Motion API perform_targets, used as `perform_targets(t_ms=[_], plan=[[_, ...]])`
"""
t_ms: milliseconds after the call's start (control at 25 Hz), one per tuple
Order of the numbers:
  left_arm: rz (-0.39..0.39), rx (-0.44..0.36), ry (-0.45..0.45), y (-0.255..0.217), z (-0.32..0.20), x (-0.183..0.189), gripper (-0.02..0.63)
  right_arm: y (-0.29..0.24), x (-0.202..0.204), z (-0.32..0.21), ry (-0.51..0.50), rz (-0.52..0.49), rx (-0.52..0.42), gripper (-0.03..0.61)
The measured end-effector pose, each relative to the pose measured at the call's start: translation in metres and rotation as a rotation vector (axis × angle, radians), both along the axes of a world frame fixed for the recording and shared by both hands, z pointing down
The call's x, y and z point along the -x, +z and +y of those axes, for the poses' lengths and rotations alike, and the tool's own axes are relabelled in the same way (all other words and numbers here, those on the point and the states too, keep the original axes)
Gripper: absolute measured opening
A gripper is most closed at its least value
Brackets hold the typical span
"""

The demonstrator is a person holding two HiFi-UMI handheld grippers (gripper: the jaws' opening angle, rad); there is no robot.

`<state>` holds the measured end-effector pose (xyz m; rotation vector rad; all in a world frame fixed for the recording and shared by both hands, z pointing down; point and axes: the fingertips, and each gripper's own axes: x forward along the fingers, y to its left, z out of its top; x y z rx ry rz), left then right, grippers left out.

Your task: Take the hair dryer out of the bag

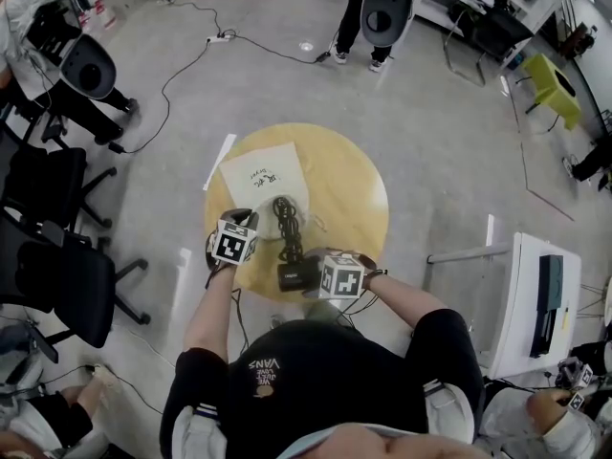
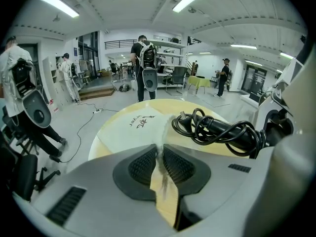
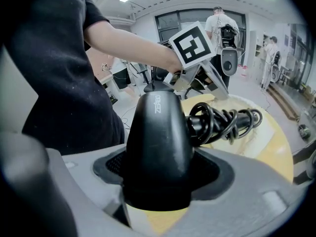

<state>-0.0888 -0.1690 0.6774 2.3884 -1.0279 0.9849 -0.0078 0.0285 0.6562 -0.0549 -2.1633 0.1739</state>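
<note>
Clamping the hair dryer by its fat body in my right fingers, at the tabletop's lower edge; its cord-wrapped handle runs toward the bag at upper left. My left fingers stand barely parted around the bag's edge.

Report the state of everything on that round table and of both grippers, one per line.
hair dryer, out of the bag, held by its body.
cord, coiled round the dryer's handle.
bag, flat on the table, one edge running into the left gripper.
right gripper, fingers wide, shut on the hair dryer.
left gripper, fingers slightly apart, bag's edge between them.
</note>
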Motion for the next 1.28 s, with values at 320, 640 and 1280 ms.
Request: perform_targets(t_ms=[320, 640, 1280], plan=[[0.035, -0.046, -0.013, -0.021, 0.014, 0.004, 0.060, -0.013, 0.004, 0.001, 0.049, -0.042, -0.029, 0.350], [0.109, -0.088, -0.016, -0.045, 0.041, 0.009, 0.058, -0.027, 0.013, -0.003, 0.126, -0.084, -0.042, 0.351], [0.221, -0.140, 0.004, -0.083, 0.106, 0.014, 0.055, -0.059, 0.034, -0.001, 0.262, -0.217, -0.070, 0.350]])
